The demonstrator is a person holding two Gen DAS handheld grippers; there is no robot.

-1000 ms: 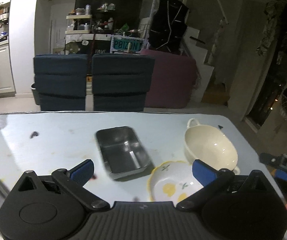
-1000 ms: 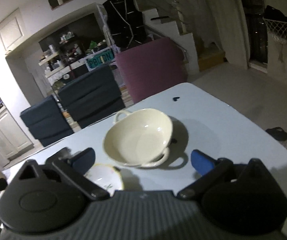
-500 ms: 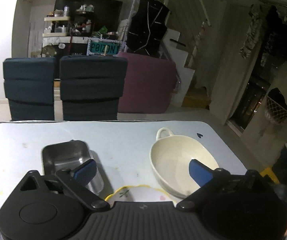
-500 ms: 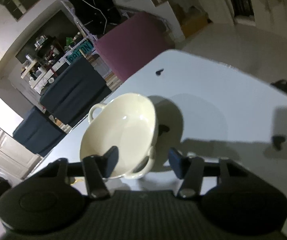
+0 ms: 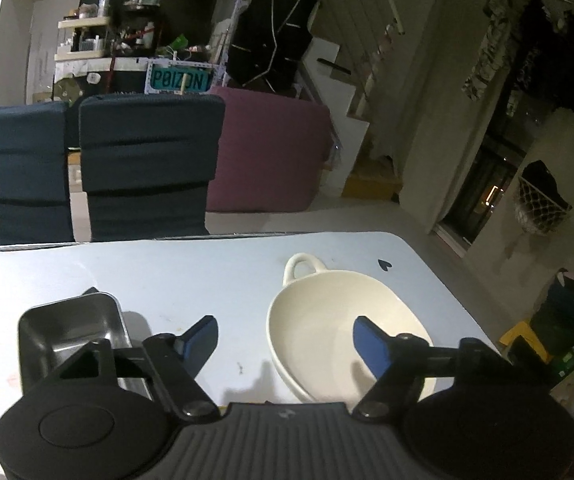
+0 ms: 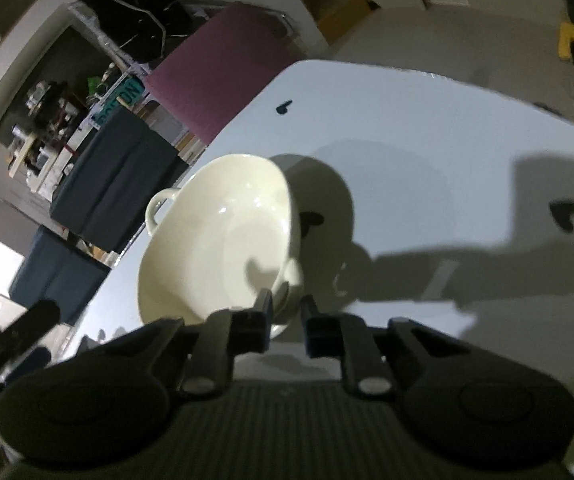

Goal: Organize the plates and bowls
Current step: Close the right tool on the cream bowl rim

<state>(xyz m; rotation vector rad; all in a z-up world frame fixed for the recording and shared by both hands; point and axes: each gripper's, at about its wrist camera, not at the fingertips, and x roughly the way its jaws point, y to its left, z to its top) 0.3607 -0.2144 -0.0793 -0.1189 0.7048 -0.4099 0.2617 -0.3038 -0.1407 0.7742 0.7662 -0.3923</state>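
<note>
A cream bowl [image 5: 327, 312] with two loop handles sits on the pale blue table [image 5: 191, 272]. My left gripper [image 5: 285, 342] is open over the bowl's near left rim and its jaws are closing. One blue fingertip hangs over the bowl's inside, the other over bare table to its left, and neither pad touches. In the right wrist view the same bowl [image 6: 215, 240] lies just ahead. My right gripper [image 6: 287, 310] has its jaws closing tight on the bowl's near handle, which is pinched between them.
A steel tray [image 5: 67, 332] rests left of the bowl, partly behind my left gripper. Two dark blue chairs [image 5: 147, 168] and a purple seat [image 5: 267, 152] stand beyond the far table edge. The table's right edge [image 5: 451, 292] runs close to the bowl.
My left gripper swung right from the tray and flowered plate to the bowl, and its jaws narrowed. The right gripper dropped, rolled and closed from wide open onto the bowl's near handle.
</note>
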